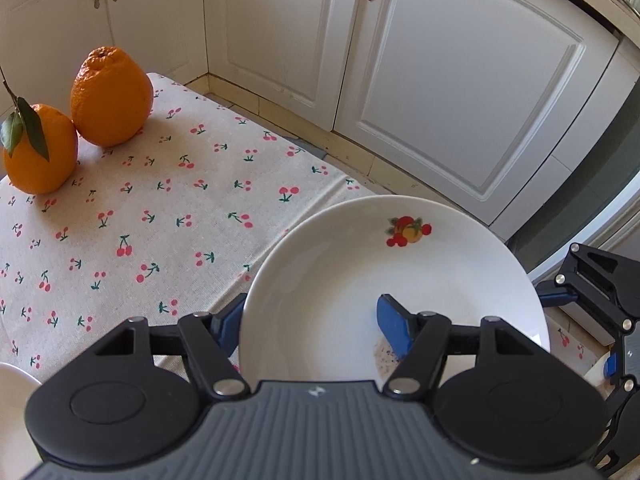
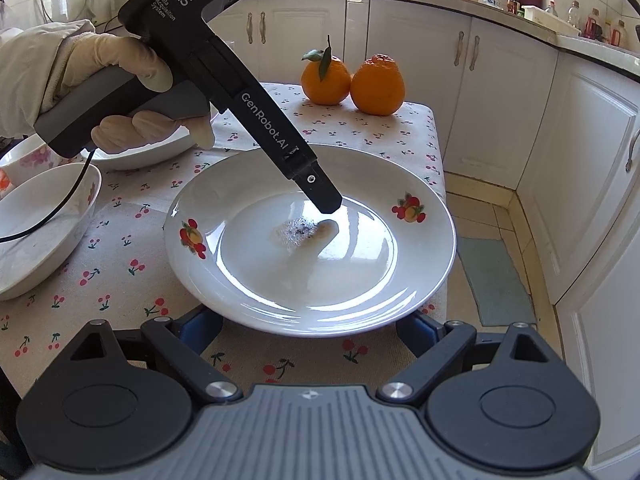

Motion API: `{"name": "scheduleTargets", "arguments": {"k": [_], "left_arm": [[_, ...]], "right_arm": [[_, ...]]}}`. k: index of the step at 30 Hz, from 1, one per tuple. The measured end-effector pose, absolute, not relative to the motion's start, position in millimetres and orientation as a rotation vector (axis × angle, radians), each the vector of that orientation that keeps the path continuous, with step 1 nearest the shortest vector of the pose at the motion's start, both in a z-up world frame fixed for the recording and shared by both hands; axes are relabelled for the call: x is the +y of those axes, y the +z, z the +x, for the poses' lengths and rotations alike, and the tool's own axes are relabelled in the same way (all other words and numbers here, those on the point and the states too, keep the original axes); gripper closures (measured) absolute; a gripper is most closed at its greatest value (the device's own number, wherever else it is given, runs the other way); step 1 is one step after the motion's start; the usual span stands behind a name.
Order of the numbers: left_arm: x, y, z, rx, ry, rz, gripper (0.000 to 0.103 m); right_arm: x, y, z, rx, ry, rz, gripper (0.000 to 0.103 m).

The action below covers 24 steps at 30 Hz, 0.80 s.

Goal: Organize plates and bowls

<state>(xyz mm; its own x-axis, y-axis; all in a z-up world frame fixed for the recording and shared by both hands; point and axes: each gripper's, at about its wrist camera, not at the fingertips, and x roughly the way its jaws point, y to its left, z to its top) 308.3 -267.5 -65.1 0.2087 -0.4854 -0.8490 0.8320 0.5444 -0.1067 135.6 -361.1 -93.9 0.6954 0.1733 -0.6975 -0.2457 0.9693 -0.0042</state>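
Plate point(image 2: 312, 264) near table point(image 1: 160, 200) corner, rim overhanging. Left gripper point(image 1: 316, 328) clamped on rim, one finger point(image 1: 394, 330) inside. Right gripper point(image 2: 310, 326) apart under near rim, contact unclear. Glazed, stiff, slippery, fragile: grip rim.

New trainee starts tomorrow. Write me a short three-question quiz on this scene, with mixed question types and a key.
1. True or false: two oranges stand on the cherry-print tablecloth.
2. One finger of the left gripper is: A) over the well of the plate; B) on an orange; C) inside a bowl.
3. Fill in: the rim of the plate carries small ____ decals.
Key: 1 true; 2 A; 3 fruit.
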Motion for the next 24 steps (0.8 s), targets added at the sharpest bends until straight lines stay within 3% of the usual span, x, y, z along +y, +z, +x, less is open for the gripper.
{"name": "scheduleTargets", "arguments": {"k": [16, 18, 20, 24], "left_arm": [[-270.2, -64.5, 315.6, 0.978, -0.939, 0.413, 0.036], [-268.7, -61.9, 313.7, 0.971, -0.935, 0.410, 0.032], [-267.0, -57.7, 310.9, 0.955, -0.924, 0.416, 0.024], [-258.5, -44.5, 302.7, 0.920, -0.912, 0.408, 0.017]], "right_arm": [[-363.2, -93.2, 132.7, 0.755, 0.222, -0.093, 0.007], [-362.3, -92.8, 131.7, 0.753, 0.217, -0.090, 0.007], [-362.4, -90.6, 129.9, 0.745, 0.216, -0.079, 0.000], [-362.3, -83.0, 124.1, 0.742, 0.215, -0.054, 0.000]]}}
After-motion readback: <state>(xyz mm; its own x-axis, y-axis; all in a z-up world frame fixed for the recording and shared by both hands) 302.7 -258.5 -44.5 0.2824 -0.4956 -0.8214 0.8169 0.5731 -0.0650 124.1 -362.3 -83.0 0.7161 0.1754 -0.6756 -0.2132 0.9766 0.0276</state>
